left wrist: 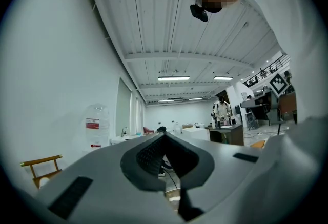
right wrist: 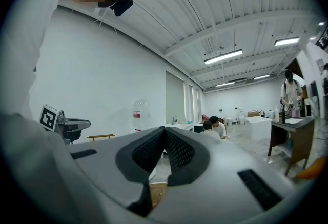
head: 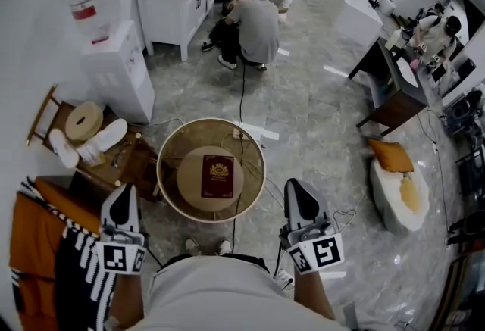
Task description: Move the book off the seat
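The red book lies flat in the middle of the round seat, at the center of the frame. The left gripper is lower left of it and the right gripper lower right, neither touching it. Both jaws are closed tight and hold nothing.

Two people crouch at twelve o'clock. A water dispenser stands at ten o'clock, an orange cushion at three.

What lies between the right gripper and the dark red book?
In the head view, only the round tan seat's pale rim and grey marble floor separate the right gripper from the dark red book.
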`<act>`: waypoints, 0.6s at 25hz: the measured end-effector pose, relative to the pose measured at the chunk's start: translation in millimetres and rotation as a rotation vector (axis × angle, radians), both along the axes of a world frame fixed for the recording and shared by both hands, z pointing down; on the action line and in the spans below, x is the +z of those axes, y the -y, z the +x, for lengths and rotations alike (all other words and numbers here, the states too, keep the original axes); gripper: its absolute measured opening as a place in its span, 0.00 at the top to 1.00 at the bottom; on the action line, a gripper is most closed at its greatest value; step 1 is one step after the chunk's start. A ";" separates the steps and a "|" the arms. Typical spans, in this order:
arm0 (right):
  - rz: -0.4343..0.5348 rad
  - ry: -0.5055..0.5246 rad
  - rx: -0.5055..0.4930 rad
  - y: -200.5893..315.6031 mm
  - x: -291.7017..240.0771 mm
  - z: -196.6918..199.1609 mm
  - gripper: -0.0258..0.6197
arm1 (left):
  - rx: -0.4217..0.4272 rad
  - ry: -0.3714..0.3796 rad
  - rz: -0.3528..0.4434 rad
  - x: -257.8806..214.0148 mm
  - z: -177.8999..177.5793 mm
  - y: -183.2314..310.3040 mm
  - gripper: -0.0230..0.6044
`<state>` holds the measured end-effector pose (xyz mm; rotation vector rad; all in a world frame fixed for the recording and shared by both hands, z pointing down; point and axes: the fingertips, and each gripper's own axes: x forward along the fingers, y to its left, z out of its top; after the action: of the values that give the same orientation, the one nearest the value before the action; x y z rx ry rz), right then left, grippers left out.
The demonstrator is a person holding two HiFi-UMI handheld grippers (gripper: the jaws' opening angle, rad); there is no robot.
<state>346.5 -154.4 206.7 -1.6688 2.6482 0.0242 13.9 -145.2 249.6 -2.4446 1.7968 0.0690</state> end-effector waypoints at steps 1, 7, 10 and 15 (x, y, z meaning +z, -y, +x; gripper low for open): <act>-0.002 0.002 0.000 -0.9 0.7 -0.2 0.93 | 0.003 0.004 -0.002 0.5 0.5 -1.1 0.94; -0.006 0.001 0.005 -3.1 1.9 -1.5 0.93 | 0.004 0.004 -0.014 0.8 1.7 -6.1 0.94; -0.002 -0.002 0.007 -3.2 1.5 -1.7 0.93 | 0.014 0.016 -0.012 -1.3 4.2 -7.7 0.94; -0.007 -0.006 0.006 -6.0 2.9 -2.5 0.93 | 0.017 0.012 -0.021 -0.6 5.2 -12.6 0.94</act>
<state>344.0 -148.4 209.6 -1.6815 2.6507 0.0203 19.1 -132.6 249.0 -2.4698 1.7815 0.0371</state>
